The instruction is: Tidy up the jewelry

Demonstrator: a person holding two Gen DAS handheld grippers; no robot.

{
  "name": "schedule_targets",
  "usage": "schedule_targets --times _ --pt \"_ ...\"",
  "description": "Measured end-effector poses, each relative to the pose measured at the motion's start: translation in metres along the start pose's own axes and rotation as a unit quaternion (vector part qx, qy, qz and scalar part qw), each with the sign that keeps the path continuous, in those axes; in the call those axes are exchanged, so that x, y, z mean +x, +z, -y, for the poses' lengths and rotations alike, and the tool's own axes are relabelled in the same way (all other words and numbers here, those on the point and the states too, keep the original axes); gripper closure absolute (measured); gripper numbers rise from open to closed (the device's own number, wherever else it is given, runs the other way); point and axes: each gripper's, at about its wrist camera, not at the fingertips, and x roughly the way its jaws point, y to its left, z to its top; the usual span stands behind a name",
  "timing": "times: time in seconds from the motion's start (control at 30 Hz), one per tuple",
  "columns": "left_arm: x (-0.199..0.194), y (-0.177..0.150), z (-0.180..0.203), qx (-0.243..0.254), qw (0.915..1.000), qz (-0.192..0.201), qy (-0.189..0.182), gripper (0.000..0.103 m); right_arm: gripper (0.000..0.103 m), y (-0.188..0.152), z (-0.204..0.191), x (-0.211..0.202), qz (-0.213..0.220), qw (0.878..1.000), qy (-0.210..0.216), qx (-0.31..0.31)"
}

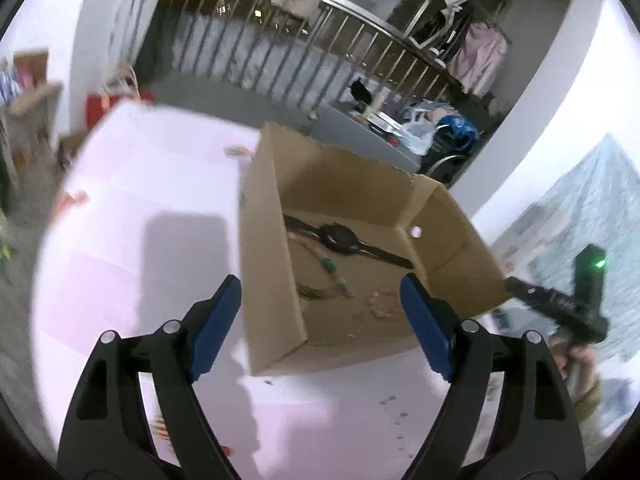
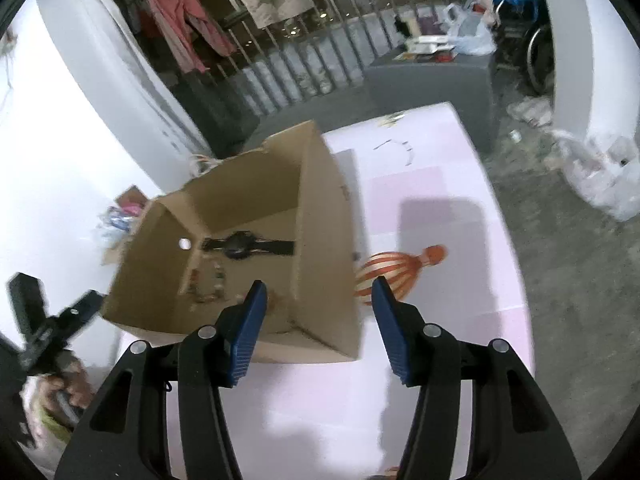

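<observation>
A watch [image 1: 340, 238] and beaded pieces already lie in the cardboard box [image 2: 320, 208], both hand-held grippers released and empty, while an orange striped ornament [image 2: 388, 274] waits on the desk [image 1: 132, 184].

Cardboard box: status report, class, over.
Left gripper and right gripper open, empty. Watch and beads inside cardboard box. Nothing in the way.

A pale pink tabletop [image 2: 440, 184] stands on a grey speckled floor [image 2: 568, 264]. Behind it, white curved walls [image 1: 532, 120] flank a metal-barred railing [image 1: 280, 68] hung with pink and beige clothes [image 2: 188, 24]. A grey cabinet [image 2: 432, 80] holds plastic bags and clutter.
</observation>
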Motion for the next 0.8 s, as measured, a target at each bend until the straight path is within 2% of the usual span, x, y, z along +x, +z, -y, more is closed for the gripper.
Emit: schedule_targets --times 0.07,0.17,0.23,0.27,0.37,0.47,0.57,0.8 --pt "0.01 -0.001 -0.002 -0.015 0.9998 -0.014 0.004 0.024 0.049 -0.002 -0.007 0.007 -0.008 1.0 -0.01 -0.009" --pt "0.023 -0.004 0.001 -0.032 0.999 -0.026 -0.018 0.023 0.049 -0.005 -0.016 0.011 -0.01 0.999 -0.028 -0.022" --pt "0.028 -0.007 0.007 -0.021 0.9994 -0.028 -0.005 0.021 0.049 -0.005 -0.02 0.011 -0.015 0.999 -0.023 -0.028" --pt "0.028 -0.008 0.01 -0.013 0.9995 -0.028 0.002 0.021 0.049 -0.006 -0.023 0.012 -0.024 0.999 -0.003 -0.026" --pt "0.03 -0.01 0.012 -0.01 0.9995 -0.027 0.015 0.021 0.047 -0.009 -0.035 0.012 -0.025 0.998 -0.036 -0.044" --pt "0.029 -0.009 0.013 -0.019 0.9993 -0.024 0.022 0.021 0.047 -0.01 -0.038 0.011 -0.026 0.998 -0.051 -0.039" --pt "0.026 -0.008 0.015 -0.017 0.9992 -0.023 0.03 0.02 0.047 -0.013 -0.042 0.004 -0.028 0.997 -0.054 -0.041" --pt "0.015 -0.014 0.019 -0.008 0.9994 -0.024 0.022 0.019 0.047 -0.033 -0.044 -0.021 -0.032 0.997 -0.059 -0.03"
